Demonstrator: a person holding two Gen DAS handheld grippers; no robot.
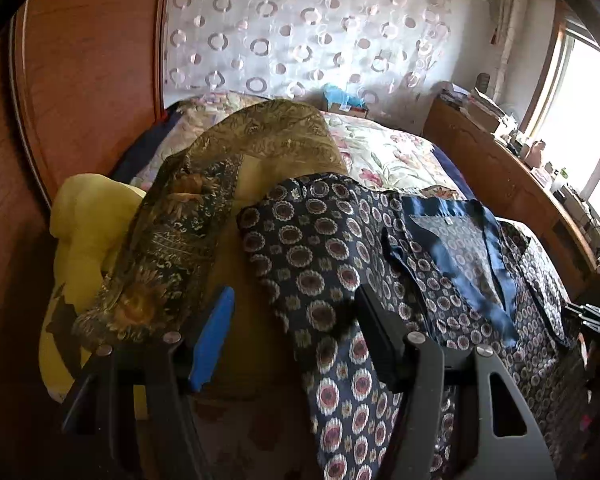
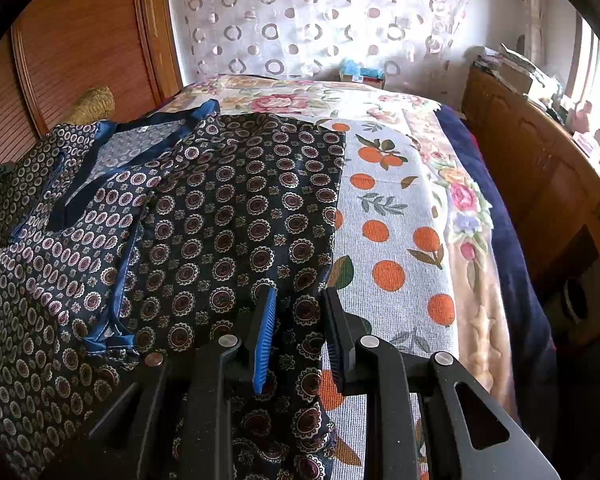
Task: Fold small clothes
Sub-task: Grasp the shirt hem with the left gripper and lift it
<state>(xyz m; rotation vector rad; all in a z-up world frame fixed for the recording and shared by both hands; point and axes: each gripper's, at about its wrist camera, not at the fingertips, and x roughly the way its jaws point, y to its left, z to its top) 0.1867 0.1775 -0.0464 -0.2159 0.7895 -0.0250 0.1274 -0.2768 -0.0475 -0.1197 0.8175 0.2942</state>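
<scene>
Patterned shirt (image 2: pixel 228 216) hem pinched in right claw (image 2: pixel 298 300), sleeve between open left claw (image 1: pixel 292 304), seemingly untouched

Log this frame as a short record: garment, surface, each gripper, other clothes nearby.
garment: dark blue top with round medallion print, blue satin neckline, spread on the bed
surface: orange-print cloth over a floral bedspread
left gripper: jaws apart, over the top's left edge, fabric between them, pads not pressing
right gripper: jaws narrow, astride the top's right edge; grip unclear
other clothes: olive patterned cloth and yellow garment, heaped left of the top
</scene>
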